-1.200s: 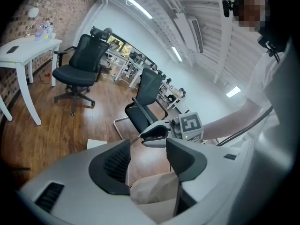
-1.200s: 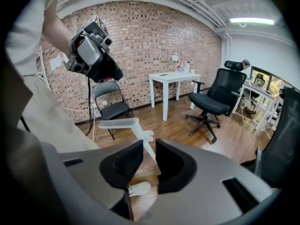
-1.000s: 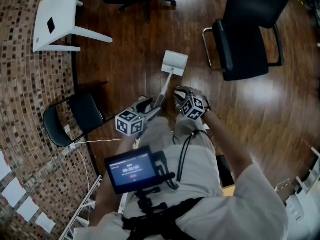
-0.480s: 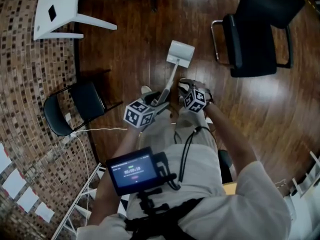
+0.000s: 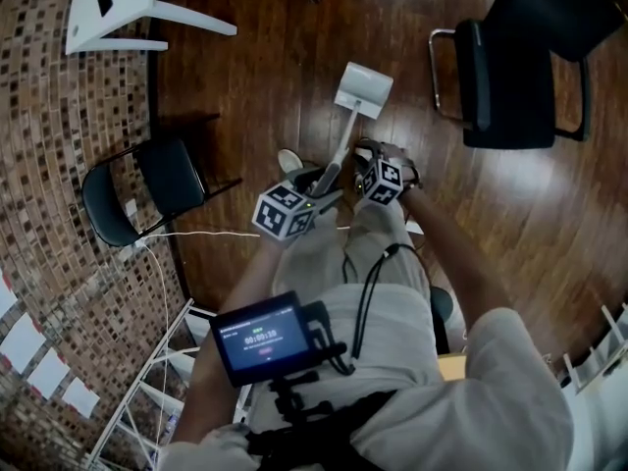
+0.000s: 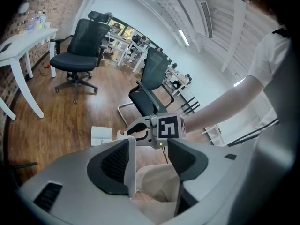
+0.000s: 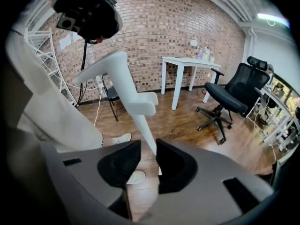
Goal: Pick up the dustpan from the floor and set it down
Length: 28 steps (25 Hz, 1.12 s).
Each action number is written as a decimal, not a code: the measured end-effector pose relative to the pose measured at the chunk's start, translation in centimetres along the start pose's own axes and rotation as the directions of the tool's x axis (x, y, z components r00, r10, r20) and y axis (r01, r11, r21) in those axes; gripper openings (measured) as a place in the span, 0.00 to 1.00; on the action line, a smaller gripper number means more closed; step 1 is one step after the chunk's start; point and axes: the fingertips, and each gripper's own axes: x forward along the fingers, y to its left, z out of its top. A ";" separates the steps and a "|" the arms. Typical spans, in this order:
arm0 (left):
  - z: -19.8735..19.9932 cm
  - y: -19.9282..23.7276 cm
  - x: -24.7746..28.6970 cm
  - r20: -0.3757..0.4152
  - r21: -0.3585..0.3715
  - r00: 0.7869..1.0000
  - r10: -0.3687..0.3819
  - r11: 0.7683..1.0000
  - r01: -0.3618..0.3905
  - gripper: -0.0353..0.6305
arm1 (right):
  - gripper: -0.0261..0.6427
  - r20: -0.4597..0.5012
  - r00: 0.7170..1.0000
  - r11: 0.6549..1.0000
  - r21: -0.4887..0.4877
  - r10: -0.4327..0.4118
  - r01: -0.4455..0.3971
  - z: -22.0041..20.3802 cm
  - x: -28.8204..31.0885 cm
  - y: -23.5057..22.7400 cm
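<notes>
The white dustpan [image 5: 363, 90] rests on the dark wood floor, and its long handle [image 5: 339, 155] slants up toward me. My left gripper [image 5: 319, 181] is at the handle's upper end. Its jaws have just been opening and stand wide apart [image 6: 150, 146], with only my trouser leg seen through the gap. My right gripper [image 5: 366, 157] is just right of the handle. Its jaws [image 7: 147, 149] have also just been opening. The handle's thin rod [image 7: 146, 132] runs down behind that gap and neither pad presses on it. The pan [image 6: 101, 135] also shows in the left gripper view.
A black folding chair [image 5: 147, 189] stands at the left by the brick wall. A black cantilever chair [image 5: 510, 77] stands at the upper right and a white table [image 5: 118, 8] at the upper left. A white cable [image 5: 196, 235] crosses the floor. My shoe [image 5: 291, 160] is beside the handle.
Both grippers have sunk lower along the handle, closer to the floor. The right gripper's jaws have parted. The pan stays at its place on the floor.
</notes>
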 end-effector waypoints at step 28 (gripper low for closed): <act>-3.3 2.3 1.7 -0.100 -0.052 0.993 -0.062 0.997 0.057 0.44 | 0.29 -0.067 0.998 0.995 -0.096 0.007 -0.013 -1.9 8.0 0.2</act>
